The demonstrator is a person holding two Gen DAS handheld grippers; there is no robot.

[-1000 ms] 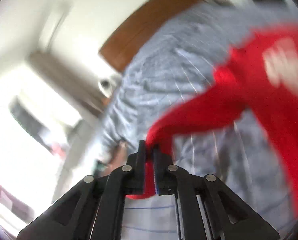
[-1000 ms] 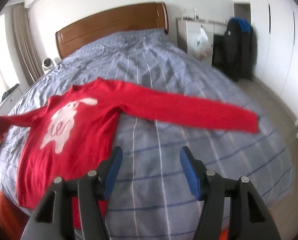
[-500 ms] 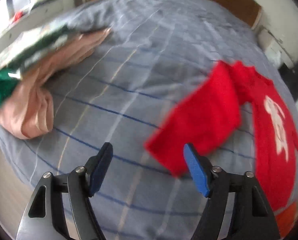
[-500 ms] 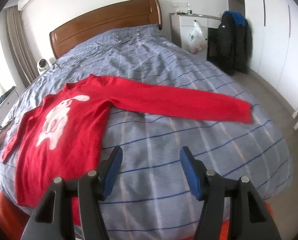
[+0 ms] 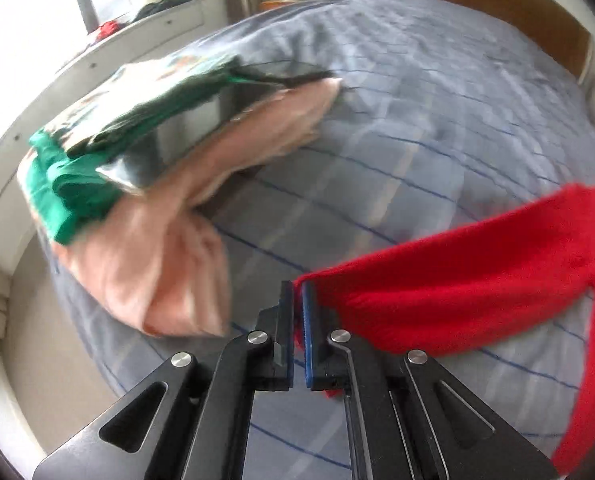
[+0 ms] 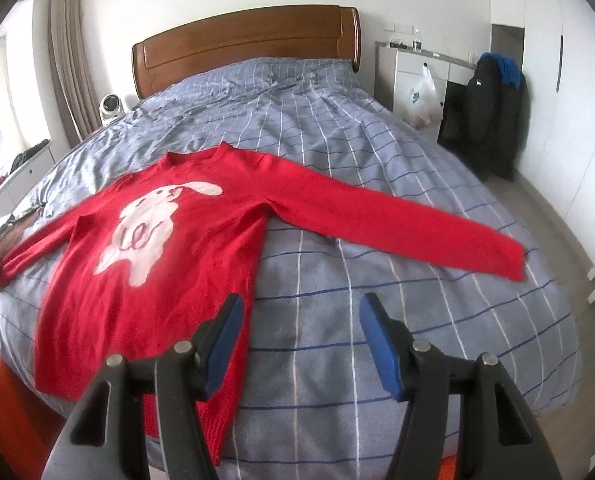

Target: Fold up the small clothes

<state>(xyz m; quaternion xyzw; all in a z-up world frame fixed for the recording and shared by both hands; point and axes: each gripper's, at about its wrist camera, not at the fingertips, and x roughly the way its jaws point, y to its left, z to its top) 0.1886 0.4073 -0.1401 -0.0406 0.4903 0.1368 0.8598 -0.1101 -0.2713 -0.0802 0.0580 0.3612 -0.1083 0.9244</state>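
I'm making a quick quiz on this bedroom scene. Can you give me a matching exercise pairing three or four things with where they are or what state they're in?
Things:
1. red sweater
2. left gripper
3. right gripper
4. dark jacket

States or places:
A. jaws open, nothing between them
B. hanging beside the white cabinet
C. spread flat on the checked bedspread
D. shut on a sleeve cuff

Pairs: 1-C, 2-D, 3-A, 4-B

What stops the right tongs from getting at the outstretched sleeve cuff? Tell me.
Probably nothing. The right tongs are open and empty above the bedspread. The red sweater's long sleeve cuff lies flat ahead on the right, with only bare cover between, so the way looks free.
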